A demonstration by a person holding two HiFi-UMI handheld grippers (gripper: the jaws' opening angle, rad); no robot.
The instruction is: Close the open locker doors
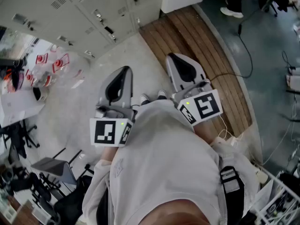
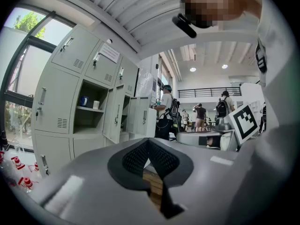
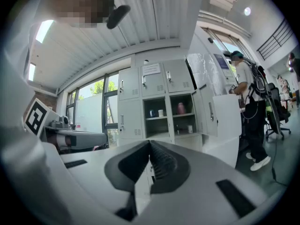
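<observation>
Lockers (image 3: pixel 140 97) stand at the far side of the scene. A stretch of pale floor (image 1: pixel 112 55) lies bare between them and the person's shoes. In the right gripper view two middle compartments are open, with cups and a pink bottle (image 3: pixel 180 108) on their shelves. One open door (image 3: pixel 212 110) swings out to the right, its edge just beside a white unit (image 3: pixel 229 125). A standing person (image 3: pixel 248 107) is on the right of that unit. In the left gripper view more open doors (image 2: pixel 115 114) jut from the locker row into the room.

Near the person's chest the left gripper (image 1: pixel 124 71) and the right gripper (image 1: pixel 174 56) sit side by side, well apart from the lockers and pointing toward them. Each has its jaws pressed together with nothing between. On the right a curved wooden platform (image 1: pixel 201 50) borders the floor, and a cluttered table (image 1: pixel 18 104) edges it on the left.
</observation>
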